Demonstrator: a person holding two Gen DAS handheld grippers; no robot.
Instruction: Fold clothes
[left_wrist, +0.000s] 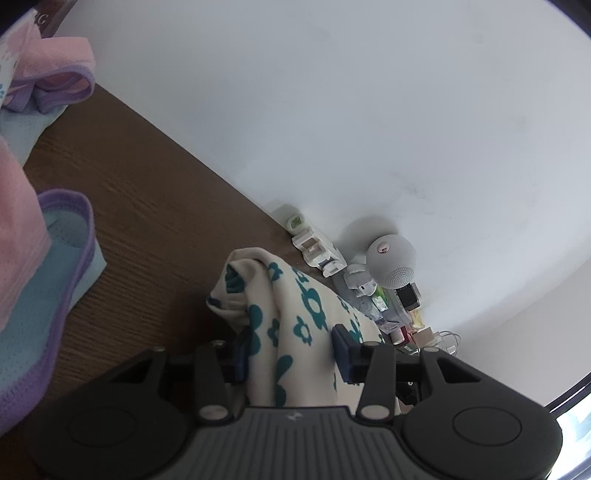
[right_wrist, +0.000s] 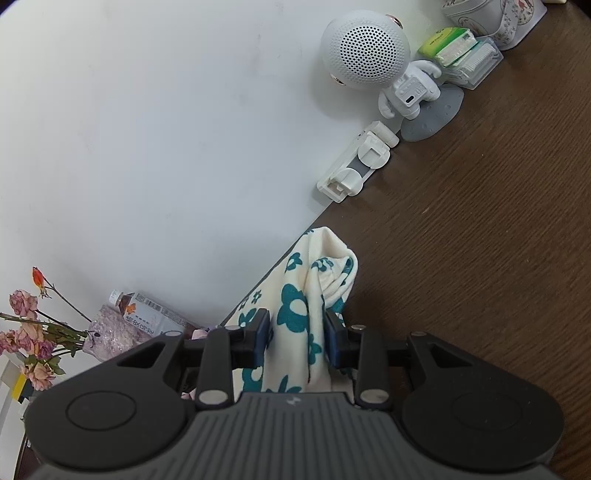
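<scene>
A white wall (left_wrist: 351, 110) fills most of both views, meeting a dark wood-grain surface (right_wrist: 480, 240) along a slanted edge. On that surface, in the left wrist view, a pile of pink, pale blue and purple-trimmed clothes (left_wrist: 44, 258) lies at the left, apart from the garment being handled.

That garment is a cream cloth with teal flowers (left_wrist: 295, 314). It is bunched and raised in front of both cameras, its gathered folds poking up past the pads. The left hand-held gripper (left_wrist: 291, 350) clamps one bunch of it between its blue pads, jaws at a middling width with the fabric filling the gap. The right hand-held gripper (right_wrist: 297, 341) pinches another bunch of the same cloth (right_wrist: 306, 295) the same way, jaws somewhat narrow and pressed on the fabric.

Against the wall stands a white astronaut-shaped speaker (right_wrist: 369, 48) on a grey base, with a white plastic holder (right_wrist: 358, 166) lying just beside it. Near the speaker sit a tissue pack (right_wrist: 450, 42) and a clear box. At the far left of the right wrist view are a bottle (right_wrist: 147, 314) and dried roses (right_wrist: 33, 332).
</scene>
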